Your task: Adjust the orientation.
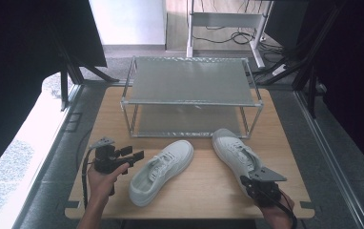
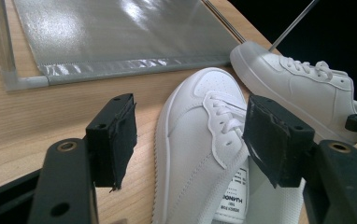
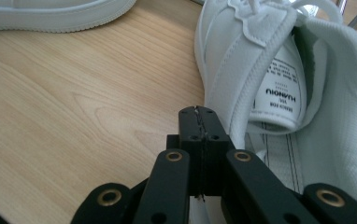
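Two white sneakers lie on the wooden table. The left sneaker (image 1: 163,171) points its toe up and to the right; the right sneaker (image 1: 235,155) has its toe by the rack. My left gripper (image 1: 135,153) hovers just left of the left sneaker, open. In the left gripper view the pads (image 2: 120,135) stand wide apart, with the left sneaker (image 2: 195,154) beyond the open left gripper (image 2: 190,135). My right gripper (image 1: 247,182) sits at the right sneaker's heel. In the right gripper view the right gripper (image 3: 200,116) is shut, empty, beside the right sneaker's collar (image 3: 260,60).
A two-tier metal rack (image 1: 189,102) with grey mesh shelves stands at the back of the table (image 1: 204,191); its lower shelf (image 2: 111,32) lies just past the shoes. The left sneaker's sole (image 3: 50,16) borders bare wood in the right gripper view.
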Motion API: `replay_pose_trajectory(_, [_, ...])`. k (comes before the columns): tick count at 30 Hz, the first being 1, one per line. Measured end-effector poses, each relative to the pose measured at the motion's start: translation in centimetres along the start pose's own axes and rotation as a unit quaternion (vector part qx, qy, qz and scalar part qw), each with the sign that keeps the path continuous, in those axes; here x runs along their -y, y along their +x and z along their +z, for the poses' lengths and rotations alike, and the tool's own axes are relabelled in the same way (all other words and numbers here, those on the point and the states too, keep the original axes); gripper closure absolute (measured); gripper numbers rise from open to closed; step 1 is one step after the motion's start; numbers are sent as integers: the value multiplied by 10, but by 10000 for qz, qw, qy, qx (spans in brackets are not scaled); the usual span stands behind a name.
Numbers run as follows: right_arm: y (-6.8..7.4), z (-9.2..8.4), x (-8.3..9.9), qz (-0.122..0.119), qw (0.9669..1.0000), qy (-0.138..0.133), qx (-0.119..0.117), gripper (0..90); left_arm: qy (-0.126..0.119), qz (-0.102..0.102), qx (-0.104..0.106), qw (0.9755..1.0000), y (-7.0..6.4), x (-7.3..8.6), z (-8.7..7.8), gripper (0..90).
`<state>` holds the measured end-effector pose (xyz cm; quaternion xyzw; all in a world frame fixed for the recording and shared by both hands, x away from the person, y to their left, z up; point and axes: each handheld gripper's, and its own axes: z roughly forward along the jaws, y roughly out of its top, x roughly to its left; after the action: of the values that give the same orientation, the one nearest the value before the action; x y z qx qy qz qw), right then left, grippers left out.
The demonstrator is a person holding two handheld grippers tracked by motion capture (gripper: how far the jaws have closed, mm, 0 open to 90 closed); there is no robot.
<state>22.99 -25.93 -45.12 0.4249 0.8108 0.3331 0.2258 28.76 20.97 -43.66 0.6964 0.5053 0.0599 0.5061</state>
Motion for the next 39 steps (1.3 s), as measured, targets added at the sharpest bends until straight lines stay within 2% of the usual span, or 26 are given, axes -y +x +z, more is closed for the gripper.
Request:
replay_pose_trajectory(2, [-2, -2, 1, 10, 10000, -9, -24, 900, -2, -17, -12, 10000, 1, 0, -1, 347])
replay_pose_trajectory(5, [-5, -3, 3, -10, 9999, 85, 91, 900, -14, -33, -19, 10000, 2, 0, -1, 347])
replay_pose_trajectory(8, [-11, -6, 4, 100, 9999, 52, 86, 900, -37, -56, -26, 10000, 3, 0, -3, 347])
replay_pose_trajectory(11, [-17, -7, 7, 86, 9995, 143, 260, 900, -36, -60, -32, 10000, 3, 0, -3, 348])
replay_pose_trajectory(13, [-22, -10, 8, 166, 9997, 118, 165, 900, -42, -60, -32, 10000, 3, 0, -3, 348])
replay_pose_trajectory(18, [-27, -11, 11, 133, 9995, 185, 235, 900, -10, -61, -23, 10000, 3, 0, -1, 348])
replay_pose_trajectory(19, [-28, -12, 12, 199, 9995, 115, 195, 900, -12, -63, -25, 10000, 2, 0, -1, 348])
replay_pose_trajectory(22, [-27, -11, 12, 202, 9997, 94, 89, 895, -1, -51, -23, 10000, 2, 0, 0, 348])
replay_pose_trajectory(27, [-29, -14, 10, 324, 9986, -235, -354, 798, -12, -1, -21, 10000, -1, 0, 0, 350])
replay_pose_trajectory(28, [-29, -14, 10, 324, 9986, -235, -354, 798, -12, -1, -21, 10000, -1, 0, 0, 350])
replay_pose_trajectory(29, [-30, -17, 7, 402, 9965, -484, -549, 735, -25, 77, 0, 10000, -3, -1, 1, 350])
replay_pose_trajectory(32, [-32, -20, 2, 439, 9952, -596, -635, 685, -25, 191, 3, 9998, -8, -1, 2, 350])
replay_pose_trajectory(34, [-33, -21, -5, 466, 9947, -672, -620, 648, -6, 341, 26, 9994, -15, -3, 3, 350])
replay_pose_trajectory(36, [-33, -21, -9, 458, 9944, -701, -642, 637, -10, 376, 29, 9993, -17, -3, 3, 350])
replay_pose_trajectory(37, [-34, -22, -21, 393, 9942, -790, -623, 607, -20, 424, 47, 9991, -19, -4, 2, 350])
replay_pose_trajectory(39, [-34, -21, -31, 403, 9932, -907, -601, 597, -43, 445, 33, 9990, -19, -5, 1, 350])
